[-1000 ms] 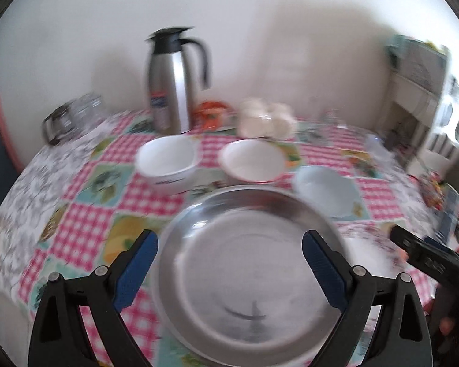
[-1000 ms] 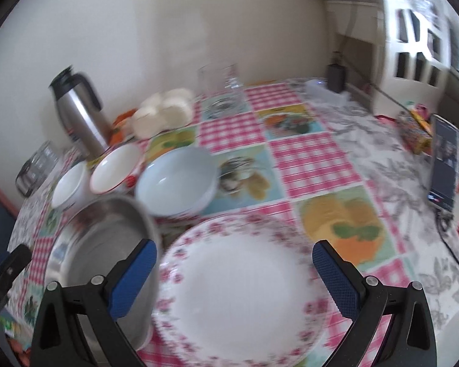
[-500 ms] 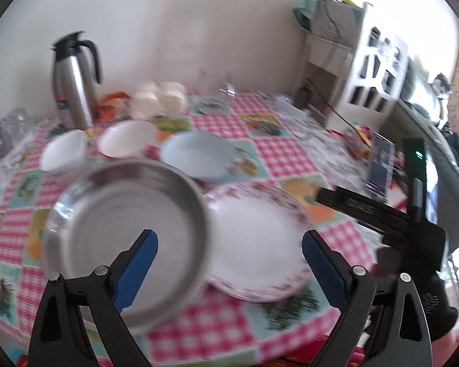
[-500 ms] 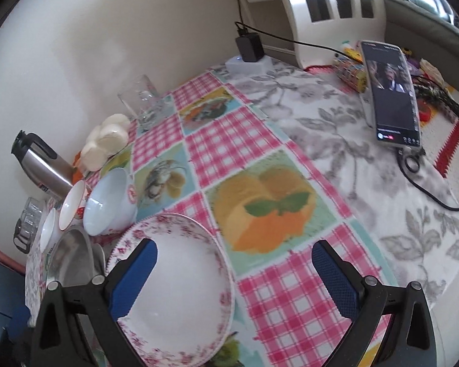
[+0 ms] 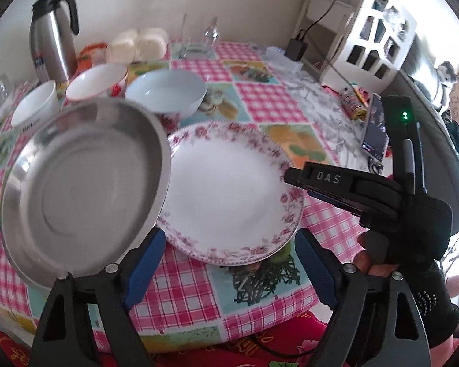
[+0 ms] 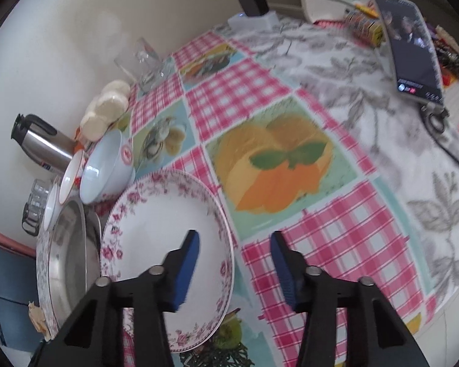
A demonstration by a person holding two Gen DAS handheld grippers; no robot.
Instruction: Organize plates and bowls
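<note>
A floral-rimmed white plate (image 5: 229, 189) lies on the checked tablecloth, its left edge tucked under a steel plate (image 5: 76, 183). Behind them stand a white bowl (image 5: 33, 107), a red-rimmed bowl (image 5: 96, 81) and a pale blue bowl (image 5: 165, 91). My left gripper (image 5: 229, 263) hovers at the floral plate's near edge; its jaws are closing, wide apart and touching nothing. My right gripper (image 6: 235, 260) straddles the floral plate's (image 6: 156, 229) right rim. One finger is over the plate and the other over the cloth. Its jaws are closing and the pads do not press the rim.
A steel thermos (image 5: 53, 36), white lidded tubs (image 5: 137, 44) and a glass (image 5: 199, 39) stand at the back by the wall. A phone (image 6: 413, 42) with its cable lies at the right, near a white shelf unit (image 5: 379, 39). The table's front edge (image 5: 229, 330) is close below the grippers.
The left view swung right from the steel plate to the floral plate. The right gripper came down at that plate's right rim and its jaws narrowed a lot.
</note>
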